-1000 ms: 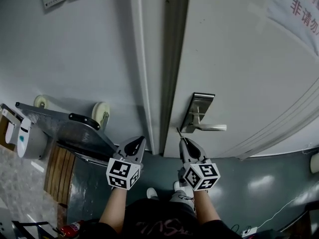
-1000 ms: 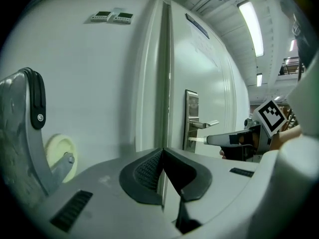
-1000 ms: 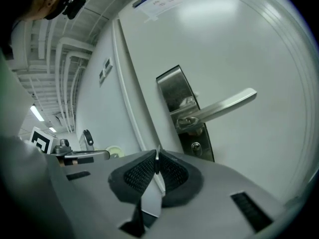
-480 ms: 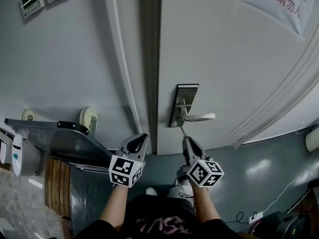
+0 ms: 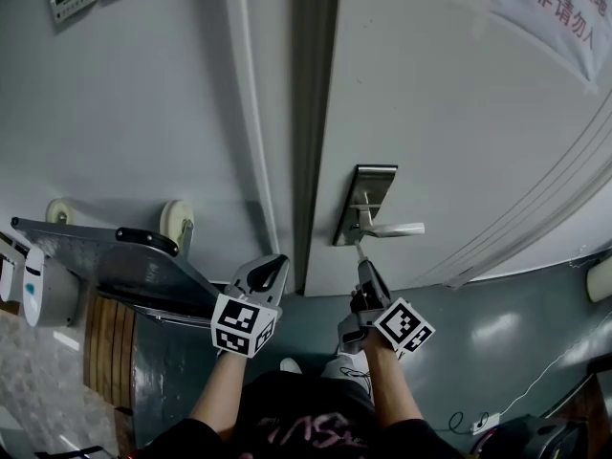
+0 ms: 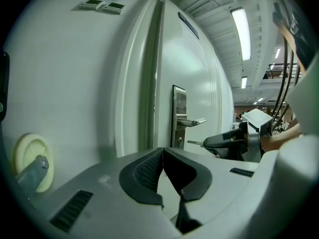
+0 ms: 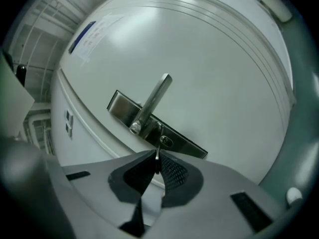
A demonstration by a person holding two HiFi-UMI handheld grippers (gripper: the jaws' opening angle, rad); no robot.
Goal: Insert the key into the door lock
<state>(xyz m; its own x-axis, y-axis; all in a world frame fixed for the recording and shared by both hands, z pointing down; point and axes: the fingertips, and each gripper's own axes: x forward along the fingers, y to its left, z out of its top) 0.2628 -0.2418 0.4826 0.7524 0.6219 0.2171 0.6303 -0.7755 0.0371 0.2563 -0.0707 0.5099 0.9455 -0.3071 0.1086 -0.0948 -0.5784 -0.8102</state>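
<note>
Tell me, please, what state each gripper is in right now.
Left gripper: closed, holding nothing.
Right gripper: closed on the key.

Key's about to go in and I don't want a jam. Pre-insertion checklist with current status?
1. Small metal key held firmly: ok. The right tool is shut on it, blade sticking out forward.
2. Tip aimed at the round keyhole in the brushed steel lock plate: ok. It sits just short of the keyhole, not inserted.
3. Blade rotation matches the slot: cannot tell, too small.
4. Silver lever handle off the approach path: ok, it sits above the keyhole.
5. Left tool out of the way: ok. It is shut, empty and off to the side of the lock.
</note>
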